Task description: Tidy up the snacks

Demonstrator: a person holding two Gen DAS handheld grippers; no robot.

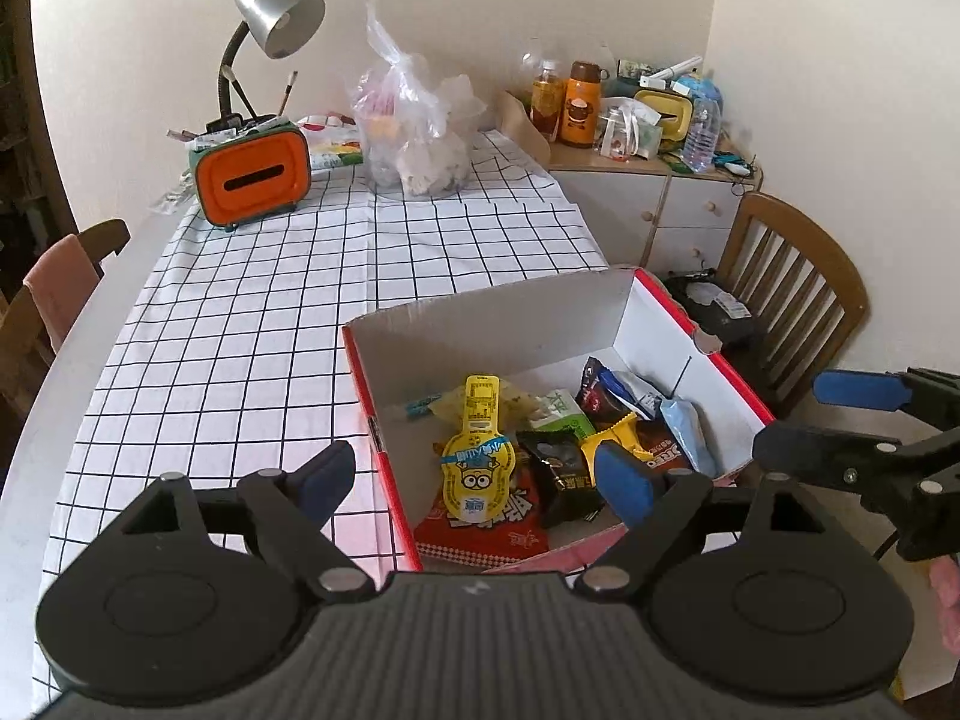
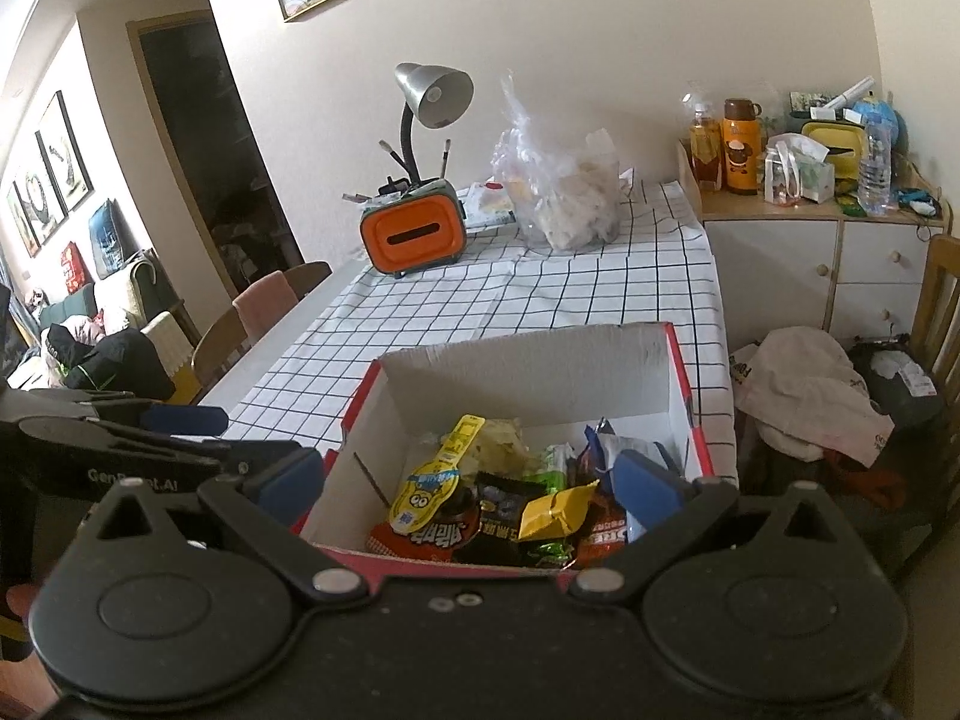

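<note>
At the far left of the checked tablecloth (image 1: 240, 324) stands an orange tissue box (image 1: 252, 180) with a grey desk lamp (image 1: 279, 18) rising behind it, and just to its right a clear plastic bag (image 1: 414, 132) sits near the wall. Further right, off the table, a white cabinet (image 1: 648, 210) carries bottles and clutter, with a wooden chair (image 1: 792, 282) beside it.

The left gripper (image 1: 480, 480) hangs with its jaws wide apart and nothing between them, straddling the near left wall of the red-edged cardboard box (image 1: 378, 420), which rests on the right side of the table. All the snacks lie inside the box: a yellow cartoon pouch (image 1: 477, 474) on top of a red packet (image 1: 480, 531), then a black packet (image 1: 558, 468), a small yellow packet (image 2: 555, 510) and a green-and-white packet (image 1: 561, 411); the wrappers at the right end overlap too much to tell apart.

The right gripper (image 2: 474, 480) is also spread open and empty, poised over the near edge of the box.
</note>
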